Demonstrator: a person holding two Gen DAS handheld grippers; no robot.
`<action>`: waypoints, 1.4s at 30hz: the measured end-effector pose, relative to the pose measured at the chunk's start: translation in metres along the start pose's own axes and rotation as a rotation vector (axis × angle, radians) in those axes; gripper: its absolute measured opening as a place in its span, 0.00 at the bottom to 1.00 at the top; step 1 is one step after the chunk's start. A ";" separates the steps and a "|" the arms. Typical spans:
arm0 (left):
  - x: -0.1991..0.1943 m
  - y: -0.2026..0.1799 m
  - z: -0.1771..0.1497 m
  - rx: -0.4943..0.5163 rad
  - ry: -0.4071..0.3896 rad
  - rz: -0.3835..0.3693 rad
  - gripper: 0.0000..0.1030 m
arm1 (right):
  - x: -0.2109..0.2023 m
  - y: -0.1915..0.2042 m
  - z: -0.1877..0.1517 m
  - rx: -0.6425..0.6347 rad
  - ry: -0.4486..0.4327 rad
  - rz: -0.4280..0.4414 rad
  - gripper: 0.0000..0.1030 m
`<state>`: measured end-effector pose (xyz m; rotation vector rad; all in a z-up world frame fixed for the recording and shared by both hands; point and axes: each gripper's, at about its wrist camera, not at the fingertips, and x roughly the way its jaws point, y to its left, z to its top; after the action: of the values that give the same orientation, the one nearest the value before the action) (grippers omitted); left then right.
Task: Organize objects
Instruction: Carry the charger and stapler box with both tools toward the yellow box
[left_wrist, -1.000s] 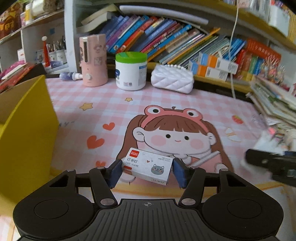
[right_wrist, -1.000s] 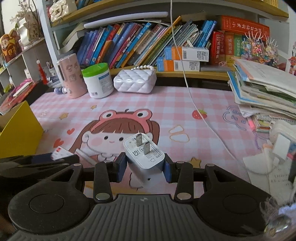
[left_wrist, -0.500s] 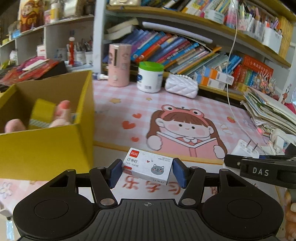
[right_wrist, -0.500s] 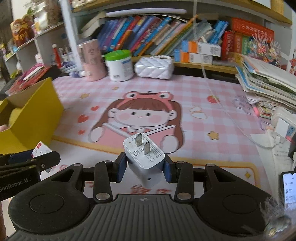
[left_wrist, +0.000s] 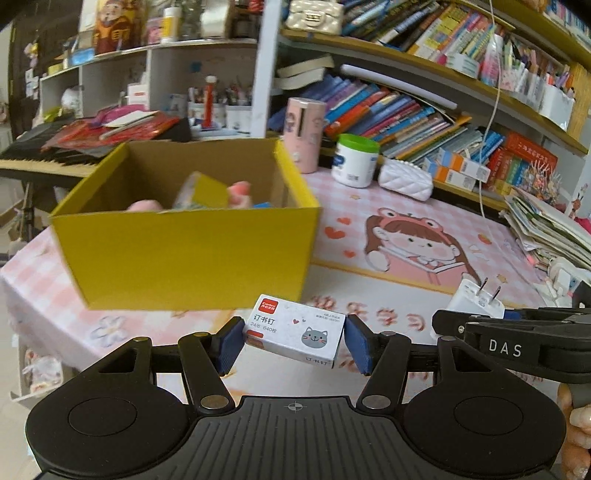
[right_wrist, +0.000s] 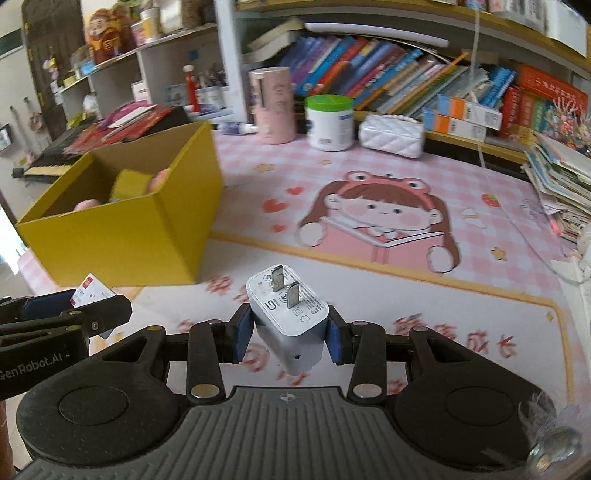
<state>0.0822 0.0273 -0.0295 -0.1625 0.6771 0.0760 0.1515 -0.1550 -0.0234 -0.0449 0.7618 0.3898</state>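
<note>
We see a small white cardboard box of staples (left_wrist: 293, 330) with a red logo and a grey cat face, lifted above the desk and slightly tilted. A white plastic charger plug (right_wrist: 289, 319) with two metal prongs pointing up is also in the air. The open yellow cardboard box (left_wrist: 192, 254) stands on the pink mat, with some things inside.

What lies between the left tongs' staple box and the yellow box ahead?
Nothing: in the left wrist view, only bare pink mat separates the staple box from the yellow box.
</note>
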 end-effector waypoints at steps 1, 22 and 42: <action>-0.004 0.006 -0.002 -0.003 -0.001 0.004 0.57 | -0.001 0.007 -0.002 -0.003 0.001 0.004 0.37; -0.075 0.097 -0.033 -0.043 -0.060 0.096 0.57 | -0.022 0.128 -0.036 -0.103 -0.021 0.107 0.37; -0.064 0.110 0.005 -0.032 -0.129 0.123 0.57 | -0.009 0.137 0.011 -0.094 -0.082 0.123 0.37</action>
<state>0.0218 0.1352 0.0006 -0.1452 0.5568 0.2133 0.1039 -0.0289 0.0043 -0.0699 0.6668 0.5416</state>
